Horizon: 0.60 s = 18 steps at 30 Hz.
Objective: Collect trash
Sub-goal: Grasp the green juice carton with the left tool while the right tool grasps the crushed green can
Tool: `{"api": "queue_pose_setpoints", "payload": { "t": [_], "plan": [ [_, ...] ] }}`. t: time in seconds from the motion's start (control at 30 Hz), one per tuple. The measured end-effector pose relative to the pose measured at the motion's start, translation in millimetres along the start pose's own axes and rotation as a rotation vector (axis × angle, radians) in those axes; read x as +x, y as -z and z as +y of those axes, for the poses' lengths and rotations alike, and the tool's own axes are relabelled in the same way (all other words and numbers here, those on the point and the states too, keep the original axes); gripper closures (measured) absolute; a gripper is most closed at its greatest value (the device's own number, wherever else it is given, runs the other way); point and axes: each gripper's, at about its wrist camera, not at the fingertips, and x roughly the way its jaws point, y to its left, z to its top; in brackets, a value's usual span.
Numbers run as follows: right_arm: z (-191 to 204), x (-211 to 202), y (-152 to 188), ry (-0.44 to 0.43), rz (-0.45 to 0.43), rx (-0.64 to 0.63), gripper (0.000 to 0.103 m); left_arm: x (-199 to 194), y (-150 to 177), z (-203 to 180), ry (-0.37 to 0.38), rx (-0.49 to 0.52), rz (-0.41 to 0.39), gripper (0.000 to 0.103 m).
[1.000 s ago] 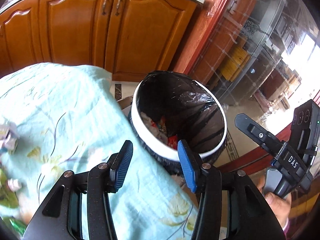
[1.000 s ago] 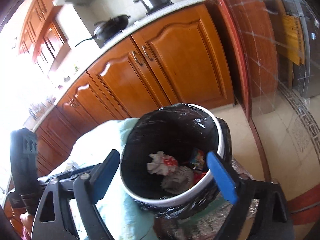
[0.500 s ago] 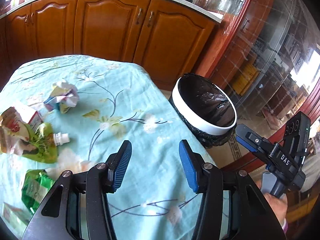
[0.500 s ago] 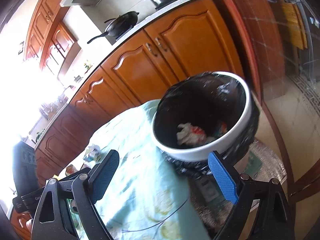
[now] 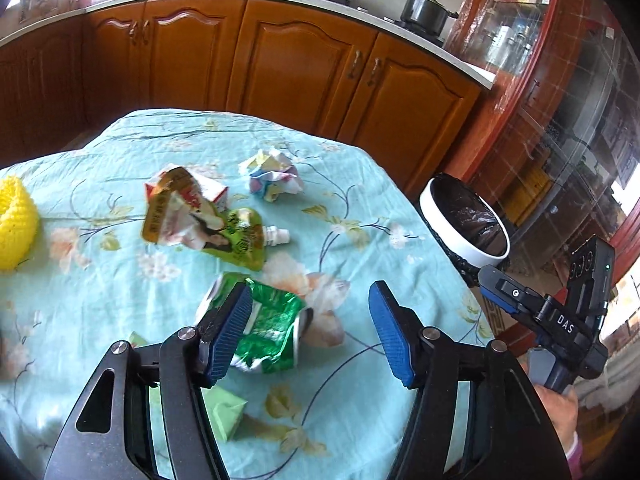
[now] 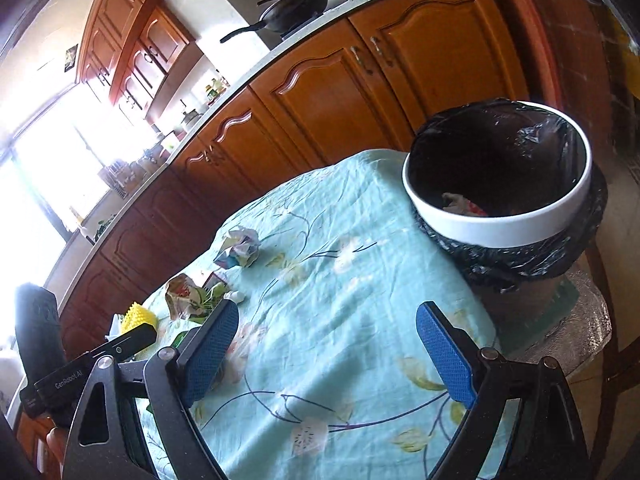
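My left gripper [image 5: 310, 330] is open and empty above the table, its left finger just over a crushed green can [image 5: 268, 326]. Beyond it lie a green drink pouch with crumpled wrappers [image 5: 200, 220] and a crumpled paper ball [image 5: 272, 176]. A green carton [image 5: 224, 412] lies under the left finger. The white-rimmed bin with a black liner [image 5: 466, 220] stands past the table's right edge. My right gripper [image 6: 328, 356] is open and empty over the tablecloth, with the bin [image 6: 500, 224] ahead to the right holding some trash. The paper ball [image 6: 238, 248] and the pouch [image 6: 192, 298] show to its left.
A yellow spiky object [image 5: 14, 224] sits at the table's left. The table has a light blue floral cloth [image 5: 352, 240]. Wooden kitchen cabinets [image 5: 304, 72] run behind it. The bin stands on a low silver-covered surface [image 6: 580, 320].
Both grippers have swung from over the bin back to the table. The left view now shows the trash on the cloth, with the green can close under its fingers.
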Motion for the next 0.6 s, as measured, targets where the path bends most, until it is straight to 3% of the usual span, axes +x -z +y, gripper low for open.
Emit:
{"api": "queue_pose_setpoints", "payload": {
  "t": [0.3, 0.6],
  "plan": [
    [46.2, 23.8, 14.4, -0.087, 0.089, -0.124, 0.011, -40.7, 20.9, 45.7, -0.086, -0.093, -0.037, 0.040],
    [99.2, 53.7, 23.9, -0.189, 0.218, -0.376, 0.011, -38.0, 41.8, 83.1, -0.121, -0.208, 0.021, 0.036]
  ]
}}
